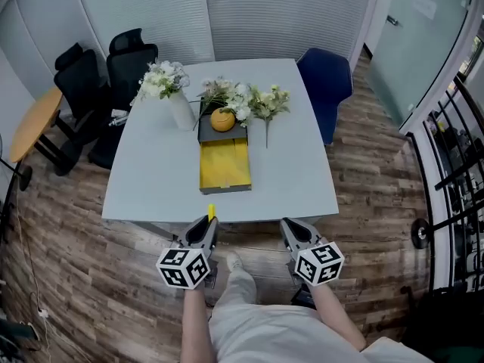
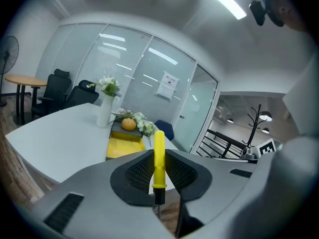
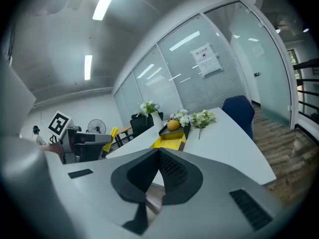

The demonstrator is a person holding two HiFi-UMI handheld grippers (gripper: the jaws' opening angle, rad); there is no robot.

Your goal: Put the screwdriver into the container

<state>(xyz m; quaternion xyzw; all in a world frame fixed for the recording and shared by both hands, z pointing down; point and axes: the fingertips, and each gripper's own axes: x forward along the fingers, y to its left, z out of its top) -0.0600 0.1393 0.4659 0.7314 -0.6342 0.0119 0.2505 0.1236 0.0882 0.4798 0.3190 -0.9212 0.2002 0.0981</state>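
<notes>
My left gripper (image 1: 206,226) is shut on a screwdriver (image 2: 159,161) with a yellow handle; the handle stands up between the pads and its tip (image 1: 211,211) pokes out ahead of the jaws, just off the table's near edge. The container (image 1: 224,163), an open yellow-lined box, lies in the middle of the white table (image 1: 151,180), well ahead of both grippers. The same box (image 2: 123,146) shows past the left jaws and also in the right gripper view (image 3: 171,141). My right gripper (image 1: 296,230) hovers beside the left one, off the table's near edge, jaws closed together with nothing between them.
Behind the box sit an orange fruit (image 1: 222,119), loose flowers (image 1: 265,103) and a white vase of flowers (image 1: 178,104). Black office chairs (image 1: 106,74) stand at the table's left, a blue chair (image 1: 325,82) at its far right. A round wooden table (image 1: 30,123) is further left.
</notes>
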